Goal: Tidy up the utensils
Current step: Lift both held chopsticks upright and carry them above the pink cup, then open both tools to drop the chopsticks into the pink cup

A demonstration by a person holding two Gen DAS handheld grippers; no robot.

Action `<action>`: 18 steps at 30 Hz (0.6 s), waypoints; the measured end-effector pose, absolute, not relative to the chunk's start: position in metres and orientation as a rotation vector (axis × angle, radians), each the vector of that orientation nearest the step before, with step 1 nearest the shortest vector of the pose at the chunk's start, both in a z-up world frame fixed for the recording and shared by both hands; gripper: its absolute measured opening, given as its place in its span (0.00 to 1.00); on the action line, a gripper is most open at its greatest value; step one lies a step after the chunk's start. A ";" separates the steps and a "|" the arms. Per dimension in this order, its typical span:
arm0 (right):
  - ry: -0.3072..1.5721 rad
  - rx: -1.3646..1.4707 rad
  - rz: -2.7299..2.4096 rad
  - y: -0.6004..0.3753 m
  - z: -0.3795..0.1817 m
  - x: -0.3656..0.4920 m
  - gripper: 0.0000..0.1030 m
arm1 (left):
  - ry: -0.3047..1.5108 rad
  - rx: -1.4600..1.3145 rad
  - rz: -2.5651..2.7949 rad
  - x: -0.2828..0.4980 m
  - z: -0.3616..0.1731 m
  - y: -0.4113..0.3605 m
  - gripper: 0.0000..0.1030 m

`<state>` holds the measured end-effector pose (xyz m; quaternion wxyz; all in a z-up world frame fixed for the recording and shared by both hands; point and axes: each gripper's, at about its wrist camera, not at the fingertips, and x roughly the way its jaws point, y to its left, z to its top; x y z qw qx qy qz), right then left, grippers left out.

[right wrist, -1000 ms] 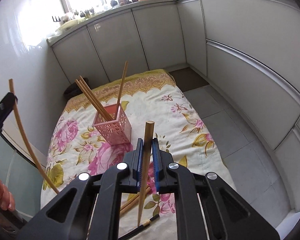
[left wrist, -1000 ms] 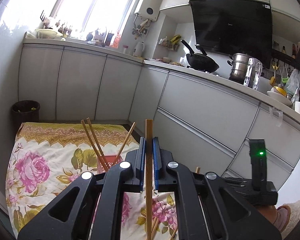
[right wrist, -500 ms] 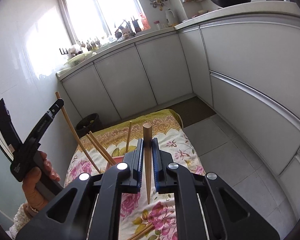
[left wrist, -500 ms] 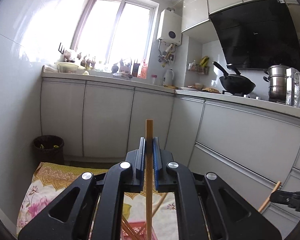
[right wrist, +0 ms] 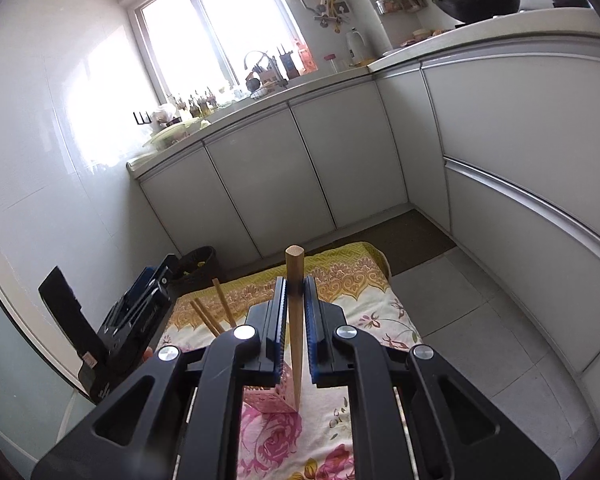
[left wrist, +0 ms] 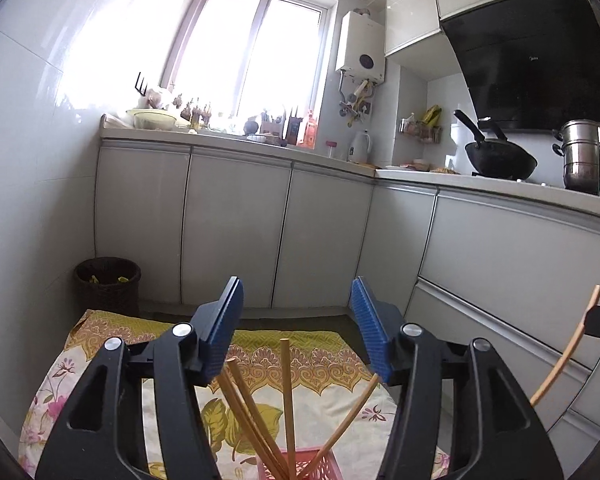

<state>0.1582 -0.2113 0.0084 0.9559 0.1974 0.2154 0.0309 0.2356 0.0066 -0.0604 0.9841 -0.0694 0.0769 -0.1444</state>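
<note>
The left gripper [left wrist: 296, 332] has just been opening and now stands released, jaws wide apart with nothing pressed between them; it hovers over the pink holder [left wrist: 296, 464]. Below the gap, 4 chopsticks [left wrist: 287, 392] stand in the holder: 2 leaning left, 1 nearly upright in the middle, 1 leaning right. The holder sits on a floral cloth [left wrist: 100, 364] spread on the kitchen floor, with a bin [left wrist: 108, 284] in the corner behind it.

Further right, the right gripper [right wrist: 296, 320] is clenched on 1 more chopstick [right wrist: 295, 320], held near its thick upper end, with the thin tip pointing down close beside the holder's near corner in the right wrist view.

The chopstick looks like a light, stiff rod of wood or bamboo, smooth and tapered, so it could pivot or slide in the pads if pinched loosely. It is unlikely to break under a firm pinch. Taking hold in the thicker upper third, as here, leaves a long free tip to steer into the holder. The holder looks like light perforated plastic and might tip or shift if a stick pushes its wall sideways, so the tip should come in from above.
</note>
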 end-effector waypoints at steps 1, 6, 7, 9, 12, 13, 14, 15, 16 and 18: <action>0.425 0.398 0.072 -0.208 0.014 0.159 0.09 | 0.145 -0.149 -0.287 0.229 -0.055 0.012 0.56; 0.361 0.384 0.105 -0.189 0.039 0.169 0.09 | 0.101 -0.213 -0.225 0.182 -0.036 0.052 0.75; 0.356 0.383 0.111 -0.185 0.041 0.173 0.09 | 0.097 -0.223 -0.210 0.172 -0.034 0.062 0.77; 0.346 0.374 0.117 -0.175 0.041 0.182 0.09 | 0.090 -0.232 -0.165 0.155 -0.032 0.079 0.78; 0.349 0.350 0.117 -0.160 0.032 0.197 0.09 | 0.094 -0.253 -0.137 0.145 -0.027 0.101 0.78; 0.357 0.344 0.115 -0.155 0.025 0.201 0.09 | 0.095 -0.264 -0.138 0.144 -0.025 0.107 0.78; 0.363 0.337 0.113 -0.151 0.017 0.204 0.09 | 0.091 -0.276 -0.132 0.143 -0.025 0.113 0.78; 0.373 0.330 0.110 -0.147 0.008 0.208 0.09 | 0.091 -0.280 -0.126 0.142 -0.024 0.117 0.78; 0.385 0.322 0.103 -0.143 -0.002 0.212 0.09 | 0.094 -0.281 -0.122 0.143 -0.025 0.121 0.78; 0.417 0.321 0.102 -0.138 -0.023 0.220 0.09 | 0.108 -0.280 -0.114 0.144 -0.028 0.125 0.78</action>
